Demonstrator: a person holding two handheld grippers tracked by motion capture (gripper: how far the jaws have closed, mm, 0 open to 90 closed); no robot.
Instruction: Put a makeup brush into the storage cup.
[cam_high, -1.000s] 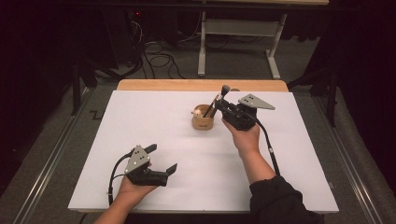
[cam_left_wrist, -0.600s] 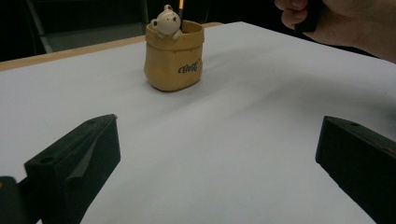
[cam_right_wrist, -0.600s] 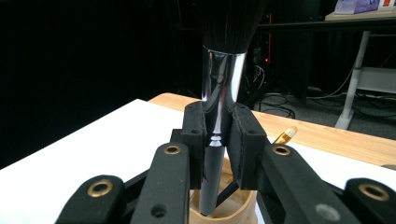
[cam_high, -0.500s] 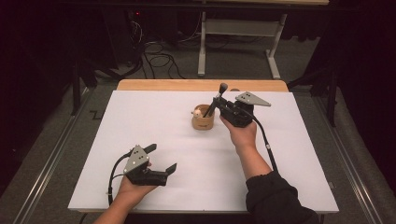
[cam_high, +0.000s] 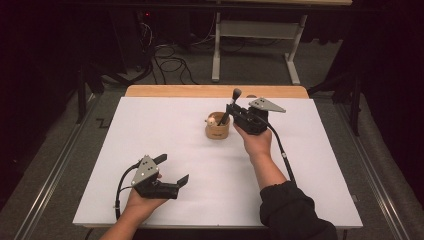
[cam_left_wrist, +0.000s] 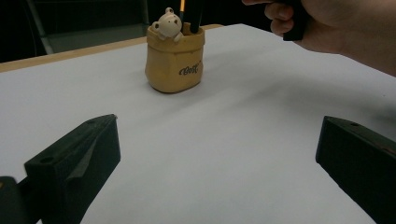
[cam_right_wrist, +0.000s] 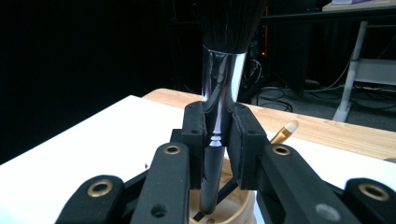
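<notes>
**Brush clamped over the bear pot**

High view: right gripper (cam_high: 231, 111) closed on a makeup brush (cam_high: 233, 100), long axis near upright, leaning a little, dark bristles up and handle down into the tan pot (cam_high: 218, 131) on the white table (cam_high: 165, 130). Left gripper (cam_high: 172, 170) low at the near left, well apart, jaws spread with nothing between.

Left gripper view: pot shaped like a sack, small bear figure (cam_left_wrist: 168, 24) at its rim, dark script on its front, too small to read surely.

Right gripper view: pads pressed on the brush (cam_right_wrist: 219, 116) just below its silver ferrule; gold-handled brush (cam_right_wrist: 286, 131) slanting behind
</notes>
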